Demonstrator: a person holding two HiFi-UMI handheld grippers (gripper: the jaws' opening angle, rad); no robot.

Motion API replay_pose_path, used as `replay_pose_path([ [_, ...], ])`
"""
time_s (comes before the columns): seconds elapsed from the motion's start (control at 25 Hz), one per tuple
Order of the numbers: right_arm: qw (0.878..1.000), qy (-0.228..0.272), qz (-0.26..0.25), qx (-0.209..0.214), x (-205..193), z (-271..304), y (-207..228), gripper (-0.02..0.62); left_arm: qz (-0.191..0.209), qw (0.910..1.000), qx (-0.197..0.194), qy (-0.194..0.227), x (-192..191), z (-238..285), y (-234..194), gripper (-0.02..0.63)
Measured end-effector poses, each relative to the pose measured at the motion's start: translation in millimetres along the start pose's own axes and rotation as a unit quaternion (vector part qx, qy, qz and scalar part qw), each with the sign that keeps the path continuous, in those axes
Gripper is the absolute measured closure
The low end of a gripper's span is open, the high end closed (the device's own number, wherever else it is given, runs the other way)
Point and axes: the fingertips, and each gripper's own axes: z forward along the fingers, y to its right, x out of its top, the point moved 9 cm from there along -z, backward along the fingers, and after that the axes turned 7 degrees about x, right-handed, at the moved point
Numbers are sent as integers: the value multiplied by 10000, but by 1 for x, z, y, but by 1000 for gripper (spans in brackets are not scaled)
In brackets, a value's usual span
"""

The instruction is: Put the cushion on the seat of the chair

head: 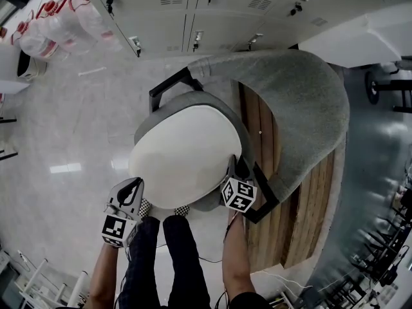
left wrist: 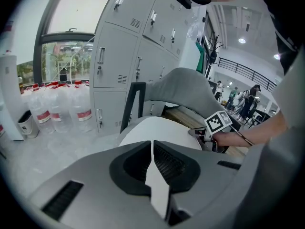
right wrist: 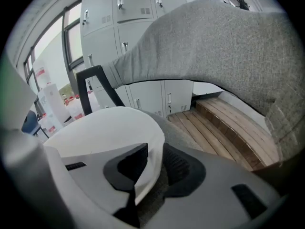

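A white oval cushion point(head: 187, 156) lies on the grey seat point(head: 149, 122) of the chair, whose grey backrest point(head: 302, 102) arches to the right. My left gripper point(head: 137, 187) is at the cushion's near left edge, and in the left gripper view the left gripper point(left wrist: 152, 149) is shut on a thin fold of the cushion point(left wrist: 157, 128). My right gripper point(head: 232, 167) is at the cushion's right edge. In the right gripper view the right gripper point(right wrist: 155, 152) stands slightly open: the cushion's rim point(right wrist: 151, 171) sits between the jaws, with a gap to the right pad showing the seat point(right wrist: 178, 136).
Grey lockers point(head: 193, 11) line the far wall, with packs of water bottles point(head: 58, 24) on the floor at the left. A wooden platform point(head: 309, 205) runs under and to the right of the chair. The chair's black frame point(head: 168, 84) rises at its far left. The person's legs point(head: 170, 256) stand close in front.
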Motion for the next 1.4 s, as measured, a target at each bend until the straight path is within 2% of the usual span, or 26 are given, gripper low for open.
replay_pose_path([
  [0.12,9999,124,73,-30,5,-8,3,449,35,10000,-36,8,3,-5,3,578],
  [0.28,9997,210,102,42,16,-18,0,425,139,9999,-62,56,11,-14,4,578],
  [0.48,9992,336,144,144,28,-35,-10,425,237,9996,6,153,31,-29,7,578],
  [1.04,9955,831,-108,450,86,-123,-65,428,464,9968,-286,586,93,-101,27,578],
  [1.2,9931,1070,-208,422,108,-152,-76,474,508,9958,-307,702,116,-118,31,578],
  [1.4,9898,1289,-382,470,133,-200,-96,493,668,9936,-376,834,140,-149,41,578],
])
